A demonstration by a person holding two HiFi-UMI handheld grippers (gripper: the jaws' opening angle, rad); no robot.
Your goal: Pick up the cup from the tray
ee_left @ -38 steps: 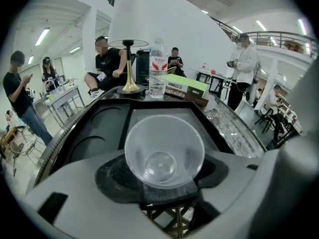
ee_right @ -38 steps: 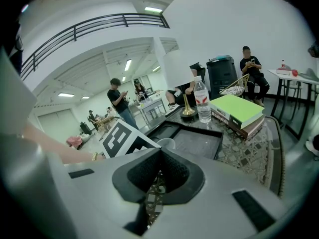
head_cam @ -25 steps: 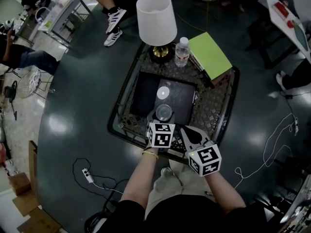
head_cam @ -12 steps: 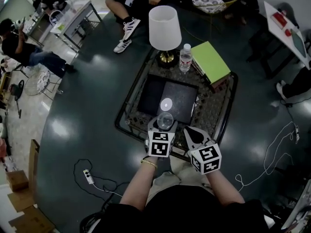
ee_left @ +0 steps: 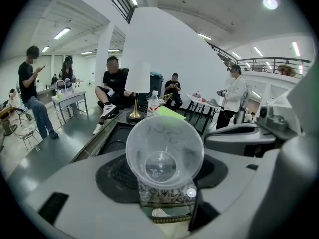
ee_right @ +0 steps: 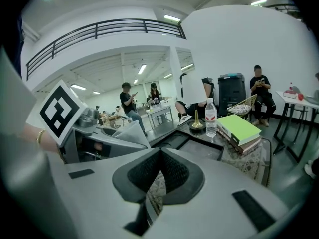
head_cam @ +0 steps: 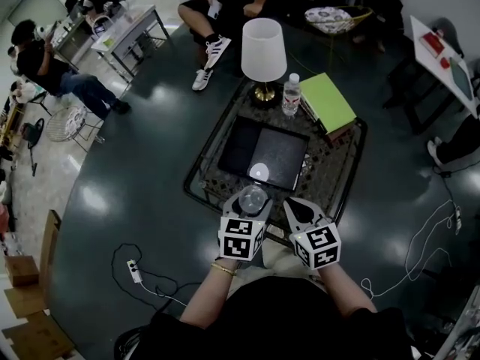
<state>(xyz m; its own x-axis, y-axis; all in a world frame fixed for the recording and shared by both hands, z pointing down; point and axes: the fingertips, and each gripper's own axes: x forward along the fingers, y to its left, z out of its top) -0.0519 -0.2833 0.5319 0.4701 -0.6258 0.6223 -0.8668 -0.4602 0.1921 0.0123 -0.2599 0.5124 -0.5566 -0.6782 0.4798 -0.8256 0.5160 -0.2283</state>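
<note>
A clear plastic cup [head_cam: 253,199] [ee_left: 164,156] sits between the jaws of my left gripper [head_cam: 250,202] [ee_left: 164,172], mouth turned towards the gripper's camera, and the pads [ee_left: 115,173] press on its sides. It hangs over the near rim of the low table, clear of the black tray [head_cam: 238,142] [ee_left: 112,136] beyond it. Just to the right of the cup, my right gripper [head_cam: 297,210] [ee_right: 159,169] is shut with nothing in it.
At the table's far end stand a white-shaded lamp [head_cam: 263,49], a water bottle [head_cam: 291,96] and a green-topped stack of books [head_cam: 328,103]. The table [head_cam: 341,163] has a raised dark rim. People sit beyond it, and a cable with a power strip [head_cam: 135,271] lies on the floor.
The left gripper has drawn the cup back towards me, from the tray's near edge to the table's near rim. The right gripper has kept its place beside it.
</note>
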